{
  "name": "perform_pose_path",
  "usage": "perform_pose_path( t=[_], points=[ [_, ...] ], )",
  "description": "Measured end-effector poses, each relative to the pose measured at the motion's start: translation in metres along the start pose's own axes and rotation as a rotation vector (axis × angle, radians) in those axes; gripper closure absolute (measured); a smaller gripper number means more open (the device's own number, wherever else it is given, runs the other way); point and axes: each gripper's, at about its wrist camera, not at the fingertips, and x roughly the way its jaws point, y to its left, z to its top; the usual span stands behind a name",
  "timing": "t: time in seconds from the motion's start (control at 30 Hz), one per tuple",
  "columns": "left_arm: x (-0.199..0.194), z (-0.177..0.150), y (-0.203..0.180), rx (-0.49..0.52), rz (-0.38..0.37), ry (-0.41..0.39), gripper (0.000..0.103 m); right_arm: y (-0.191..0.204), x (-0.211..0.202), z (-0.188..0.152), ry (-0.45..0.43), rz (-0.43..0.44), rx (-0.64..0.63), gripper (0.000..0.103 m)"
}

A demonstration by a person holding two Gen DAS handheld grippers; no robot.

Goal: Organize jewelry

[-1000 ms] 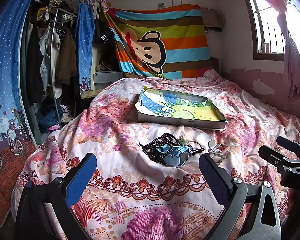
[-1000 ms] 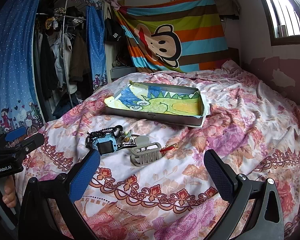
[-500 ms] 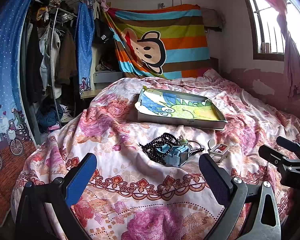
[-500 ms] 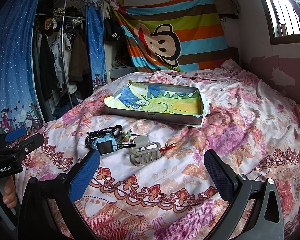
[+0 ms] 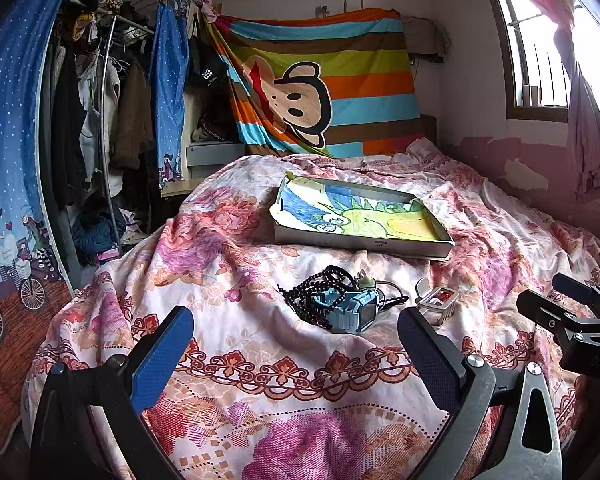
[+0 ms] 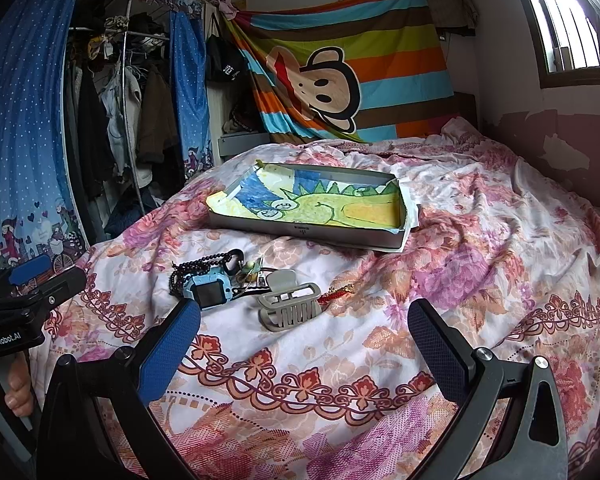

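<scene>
The jewelry lies in a small heap on the flowered bedcover (image 6: 380, 380), in front of the shallow tray (image 6: 300, 234) whose bottom carries a green and blue drawing. In this heap a black bead string (image 6: 197, 262) curls around a light blue watch (image 6: 207, 290). Just beside the watch, on the side away from the wardrobe (image 6: 111, 120), sits a grey hair claw (image 6: 289, 310), and next to the claw is a small red and gold ornament (image 6: 336, 294).

The left gripper (image 5: 295, 338) hovers before the heap with its jaws spread wide and nothing between them. The right gripper (image 6: 304, 330) is also spread wide and empty, nearer than the claw. All items are outside the tray.
</scene>
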Motion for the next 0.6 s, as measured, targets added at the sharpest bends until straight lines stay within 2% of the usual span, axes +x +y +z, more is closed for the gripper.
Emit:
perform_pose_path(
  t=[0.27,0.37,0.4,0.5,0.6],
  points=[
    [0.0,0.0,0.0,0.001,0.002,0.003,0.0,0.001,0.001,-0.001,0.003,-0.014,-0.001,0.001],
    [0.001,-0.002,-0.005,-0.001,0.008,0.019,0.0,-0.005,0.006,-0.004,0.032,-0.016,-0.004,0.001],
    [0.002,-0.002,-0.005,-0.004,0.009,0.025,0.0,-0.009,0.012,-0.006,0.069,0.002,0.001,0.001],
    [0.015,-0.005,-0.008,-0.011,-0.011,0.076,0.0,-0.012,0.024,-0.007,0.136,0.056,0.004,0.001],
    [0.031,-0.004,-0.004,-0.005,-0.066,0.147,0.0,-0.015,0.034,-0.002,0.183,0.085,-0.032,0.001]
  ],
)
